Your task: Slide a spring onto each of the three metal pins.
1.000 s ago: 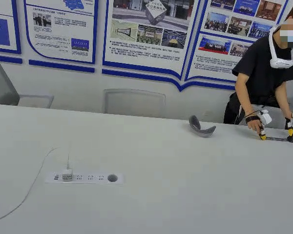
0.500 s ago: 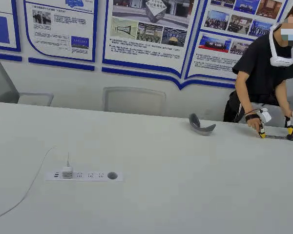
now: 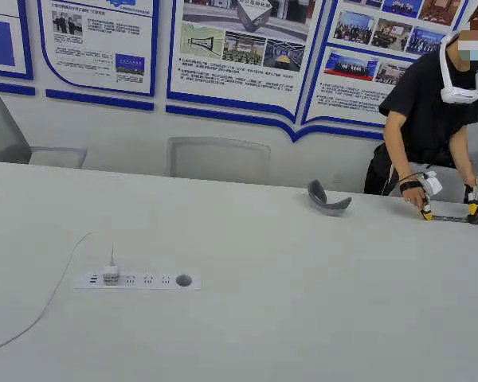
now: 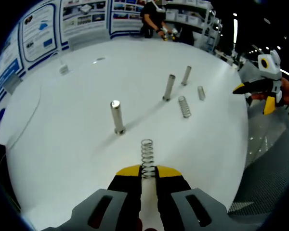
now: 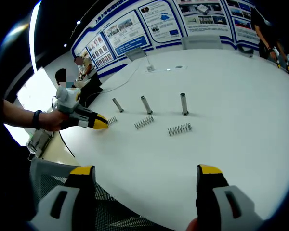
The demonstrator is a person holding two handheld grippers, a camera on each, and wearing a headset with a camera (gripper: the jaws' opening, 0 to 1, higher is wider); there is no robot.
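- Grip: the left gripper (image 4: 142, 172) has its yellow-tipped jaws pinched narrow on the near end of a spring (image 4: 147, 153). The rest of the coil sticks straight out ahead, along the gripper's own line.
- Target: the nearest pin (image 4: 117, 117) stands upright on the white table (image 4: 62, 144), just ahead of the spring's free end and a little to its left — the relation the coming move turns on.
- Axis: the spring's long axis looks closer to level than to upright. In my judgement it must be tipped into line with the pin and brought over the pin's top before it can slide down.
- Contact: whether the free end touches the table, I cannot tell.
- Row: the middle pin (image 4: 169, 87) and the far pin (image 4: 186, 75) stand further off. All three pins are bare, so no spring is on yet.
- Spares: one loose spring (image 4: 184, 106) lies flat near the middle pin, and the other loose spring (image 4: 201, 93) lies beside the far pin.
- Other side: the right gripper (image 5: 145, 171) has its jaws wide apart and empty. It hangs back over the table's edge, well apart from pins and springs — the left gripper is plainly the nearer one.
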